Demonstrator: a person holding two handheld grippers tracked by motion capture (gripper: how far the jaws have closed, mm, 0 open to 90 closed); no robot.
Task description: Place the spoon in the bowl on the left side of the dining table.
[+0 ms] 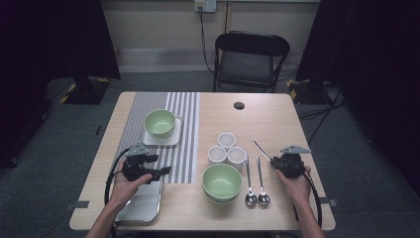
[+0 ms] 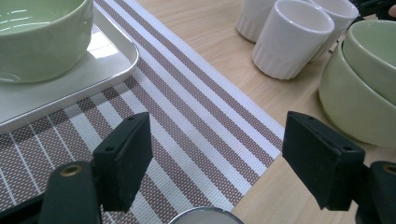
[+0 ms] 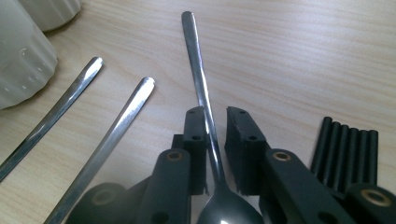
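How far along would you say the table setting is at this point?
Done: one green bowl sits on the white tray. In hand: a third spoon lies between the right gripper's jaws, with a gap at one pad. Left: two stacked bowls, three cups and two spoons wait ungrouped.

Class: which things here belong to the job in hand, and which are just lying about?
In hand: right gripper; spoon between its jaws.
Lying about: two other spoons; three white cups; stacked green bowls; green bowl on white tray; striped mat; left gripper, open.
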